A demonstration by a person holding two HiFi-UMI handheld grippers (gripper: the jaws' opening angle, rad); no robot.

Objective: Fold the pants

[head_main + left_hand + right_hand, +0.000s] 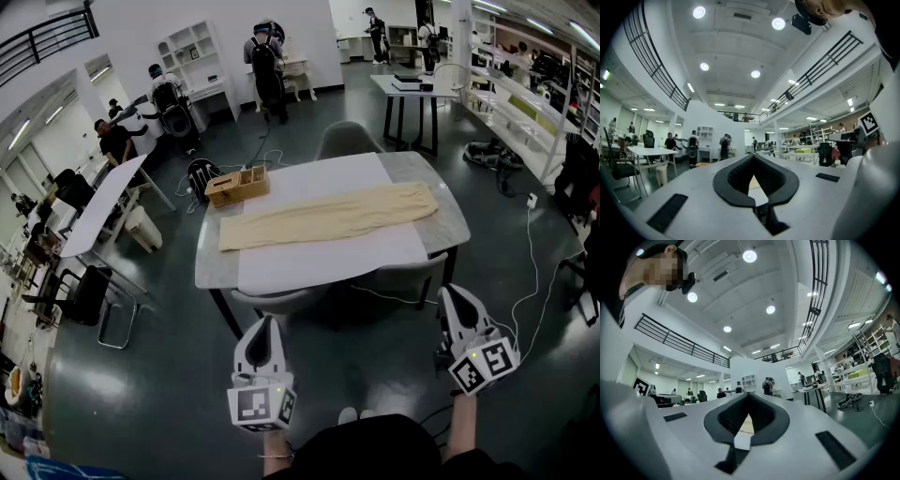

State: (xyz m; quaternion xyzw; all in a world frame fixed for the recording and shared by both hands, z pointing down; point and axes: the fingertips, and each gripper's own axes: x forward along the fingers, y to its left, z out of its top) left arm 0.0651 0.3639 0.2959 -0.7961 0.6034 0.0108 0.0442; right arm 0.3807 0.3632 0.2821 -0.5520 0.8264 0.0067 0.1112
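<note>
Left gripper [266, 323]: jaws closed tip to tip, nothing between them. Its own view shows the dark pads [740, 176] meeting at the front, with only a small gap behind the tips through which pale cloth shows. Right gripper [449, 292]: same state, jaws fully together, empty; pads [765, 416] meet at the tip. Neither gripper touches anything. Both are held over the floor [141, 375], short of the worktop [450, 220]. The left one points level and the right one slightly upward.

Pants [328, 217]: beige, laid flat and lengthwise across the worktop, well apart from both grippers. They rest on a white sheet [328, 267] that covers the middle of the grey top. The waist or hem ends cannot be told apart from here.

Edges and room: two grey chairs [281, 302] [405, 270] are tucked at the near edge, between the grippers and the pants. A third chair [347, 141] stands at the far side. Wooden box [236, 185] sits on the back left corner, near one end of the pants but not touching. White cable [531, 281] trails over the floor on the right.

Room: large open hall with a dark glossy floor, other tables, shelving, and several people standing in the background.
</note>
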